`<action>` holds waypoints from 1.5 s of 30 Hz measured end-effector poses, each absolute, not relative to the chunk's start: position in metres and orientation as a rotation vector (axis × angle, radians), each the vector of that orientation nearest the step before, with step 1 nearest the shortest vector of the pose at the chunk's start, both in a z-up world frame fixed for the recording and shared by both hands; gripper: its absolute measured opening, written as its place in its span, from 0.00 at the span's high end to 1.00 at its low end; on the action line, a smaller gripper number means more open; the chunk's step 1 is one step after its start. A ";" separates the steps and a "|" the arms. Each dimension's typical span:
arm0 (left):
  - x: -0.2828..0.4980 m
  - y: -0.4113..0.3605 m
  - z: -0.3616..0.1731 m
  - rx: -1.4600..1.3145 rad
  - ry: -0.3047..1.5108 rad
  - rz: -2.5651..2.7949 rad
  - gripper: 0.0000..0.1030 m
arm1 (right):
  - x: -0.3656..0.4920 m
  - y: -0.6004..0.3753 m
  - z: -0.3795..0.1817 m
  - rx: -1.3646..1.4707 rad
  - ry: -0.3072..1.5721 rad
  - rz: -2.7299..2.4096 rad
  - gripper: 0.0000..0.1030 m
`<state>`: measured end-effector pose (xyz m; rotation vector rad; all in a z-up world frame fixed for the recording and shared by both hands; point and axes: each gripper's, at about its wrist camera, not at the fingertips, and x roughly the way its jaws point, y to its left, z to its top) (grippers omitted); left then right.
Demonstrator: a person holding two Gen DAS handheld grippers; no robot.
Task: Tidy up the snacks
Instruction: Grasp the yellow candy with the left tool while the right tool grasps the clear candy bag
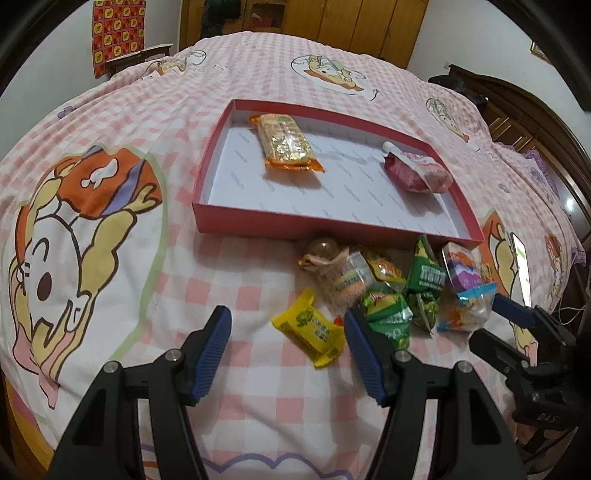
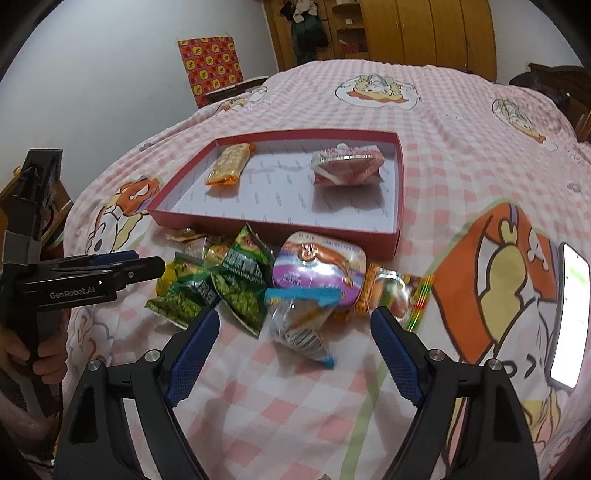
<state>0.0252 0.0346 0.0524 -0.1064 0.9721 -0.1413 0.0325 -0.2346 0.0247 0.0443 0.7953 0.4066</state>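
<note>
A shallow red box (image 1: 207, 173) (image 2: 400, 177) lies on the bed and holds an orange cracker pack (image 1: 286, 142) (image 2: 229, 164) and a red pouch (image 1: 417, 170) (image 2: 347, 168). In front of it lies a pile of snacks: a yellow pack (image 1: 314, 330), green bags (image 1: 424, 280) (image 2: 243, 280), a purple cup (image 1: 463, 267) (image 2: 317, 269) and a clear blue-edged bag (image 1: 467, 308) (image 2: 299, 325). My left gripper (image 1: 288, 325) is open, just left of the yellow pack. My right gripper (image 2: 291, 332) is open, with the clear bag between its fingers.
The bed has a pink checked cartoon sheet (image 1: 110, 229). A phone (image 2: 569, 317) (image 1: 521, 266) lies at the right. Wooden wardrobes (image 1: 354, 22) stand behind the bed, and a dark headboard (image 1: 535, 122) is at the right.
</note>
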 end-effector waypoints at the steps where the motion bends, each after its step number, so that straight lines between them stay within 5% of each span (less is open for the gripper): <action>1: 0.024 0.034 0.051 -0.103 0.975 -0.143 0.35 | 0.032 -0.234 0.024 0.046 0.800 0.408 0.17; 9: 0.021 0.025 0.042 -0.075 0.980 -0.149 0.35 | 0.033 -0.230 0.013 0.050 0.838 0.423 0.29; 21: 0.022 0.021 0.033 -0.062 0.977 -0.150 0.44 | 0.038 -0.231 -0.001 0.070 0.872 0.430 0.32; 29: 0.020 0.014 0.032 -0.058 0.973 -0.188 0.70 | 0.038 -0.233 -0.001 0.083 0.855 0.423 0.38; 45: 0.021 0.010 0.027 -0.026 0.978 -0.183 0.70 | 0.041 -0.240 -0.006 0.134 0.861 0.421 0.48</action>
